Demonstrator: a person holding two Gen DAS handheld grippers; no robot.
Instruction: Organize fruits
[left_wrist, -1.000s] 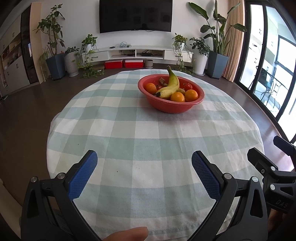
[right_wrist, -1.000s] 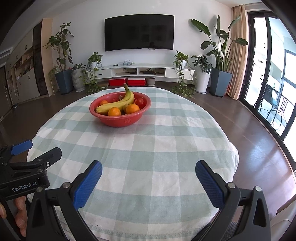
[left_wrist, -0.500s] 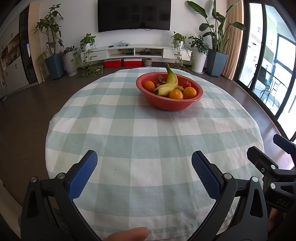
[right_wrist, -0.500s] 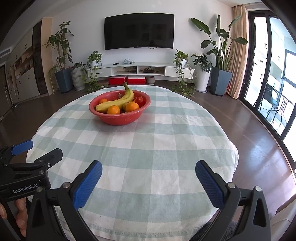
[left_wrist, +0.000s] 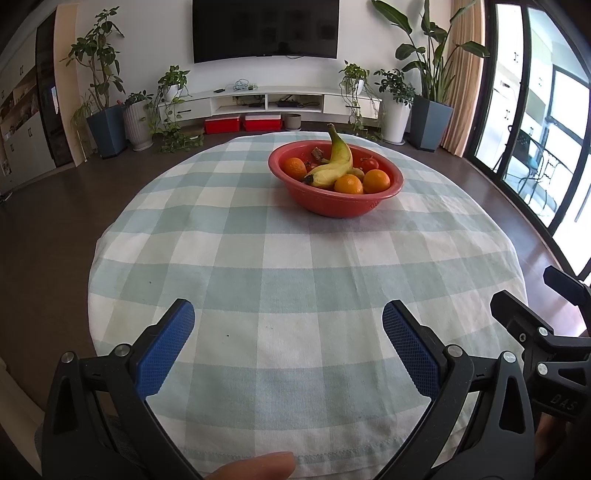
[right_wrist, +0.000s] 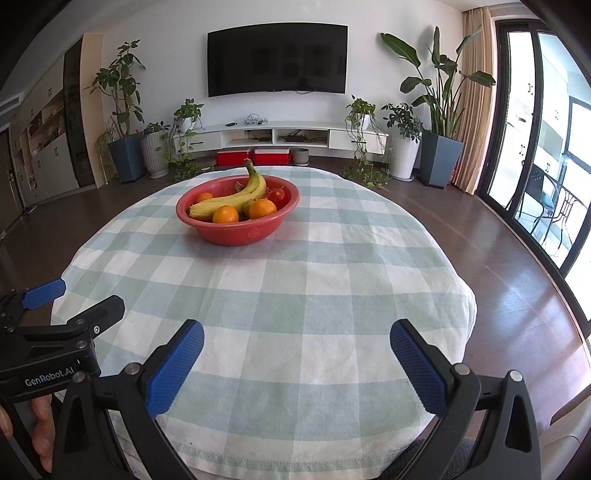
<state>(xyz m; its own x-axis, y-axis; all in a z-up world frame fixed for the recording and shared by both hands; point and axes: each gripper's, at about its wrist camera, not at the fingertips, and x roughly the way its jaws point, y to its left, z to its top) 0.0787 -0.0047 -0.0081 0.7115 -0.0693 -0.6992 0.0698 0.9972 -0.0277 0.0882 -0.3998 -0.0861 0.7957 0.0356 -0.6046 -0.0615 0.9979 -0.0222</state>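
the red bowl (left_wrist: 334, 206) sits on the far half of a round table under a pale green and white checked cloth (left_wrist: 288, 280), well ahead of both pairs of fingers. from the left gripper (left_wrist: 288, 317) it lies ahead and a little toward the right finger; from the right gripper (right_wrist: 297, 334) it lies ahead and toward the left finger (right_wrist: 175, 363). inside it a yellow banana (left_wrist: 334, 166) curves over the pile with its stem up, two oranges (left_wrist: 376, 181) rest at the near rim, a third orange sits at the far left, and a small red fruit (right_wrist: 277, 195) shows behind; a brownish piece at the back is too small to tell. both grippers hover over the near edge of the cloth with their blue-padded fingers wide apart, gripping nothing. the cloth between fingers and bowl is bare. the table edge curves away just outside each gripper's outer finger, with dark floor beyond.
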